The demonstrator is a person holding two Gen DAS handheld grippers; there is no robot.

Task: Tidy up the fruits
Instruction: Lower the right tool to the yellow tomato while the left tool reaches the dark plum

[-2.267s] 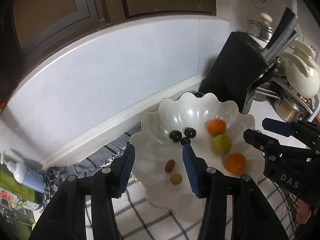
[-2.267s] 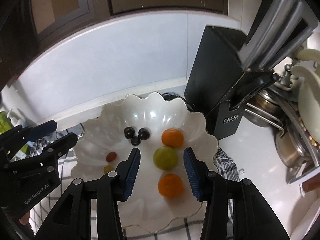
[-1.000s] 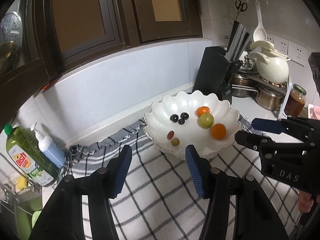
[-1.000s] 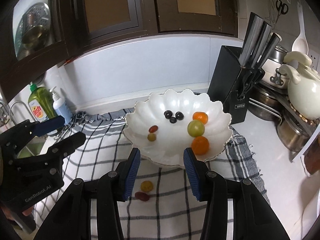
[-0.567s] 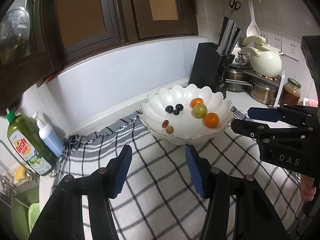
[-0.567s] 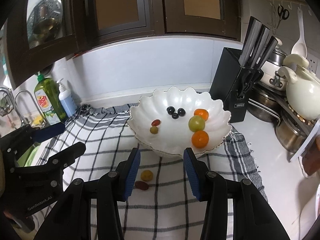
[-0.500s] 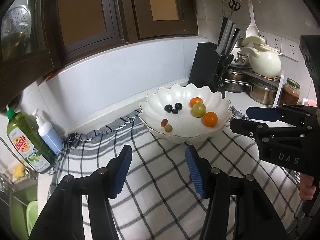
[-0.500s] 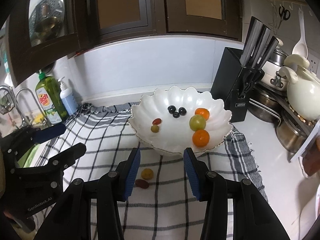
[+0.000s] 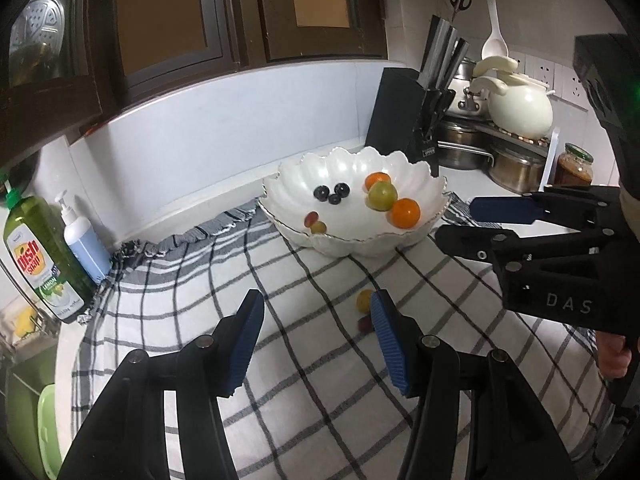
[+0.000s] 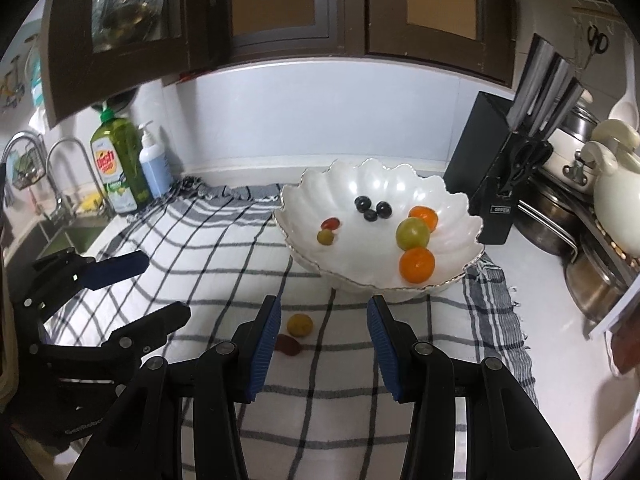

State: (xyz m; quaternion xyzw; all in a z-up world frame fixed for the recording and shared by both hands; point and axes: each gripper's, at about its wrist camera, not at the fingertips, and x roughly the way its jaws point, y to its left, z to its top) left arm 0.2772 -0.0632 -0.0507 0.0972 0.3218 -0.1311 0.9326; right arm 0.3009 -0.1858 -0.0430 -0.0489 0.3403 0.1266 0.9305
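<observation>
White scalloped bowl (image 10: 460,216) at 12 o'clock holds 8 fruits | yellow fruit (image 10: 300,324) and red one (image 10: 289,345), likely grapes, remain on checked cloth (image 10: 200,248) | left gripper (image 9: 316,338) and right gripper (image 10: 322,342) spread wide, empty.

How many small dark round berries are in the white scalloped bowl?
3, in a tight cluster at the back of the white scalloped bowl: left, middle and nearer, right. None seems hidden.
</observation>
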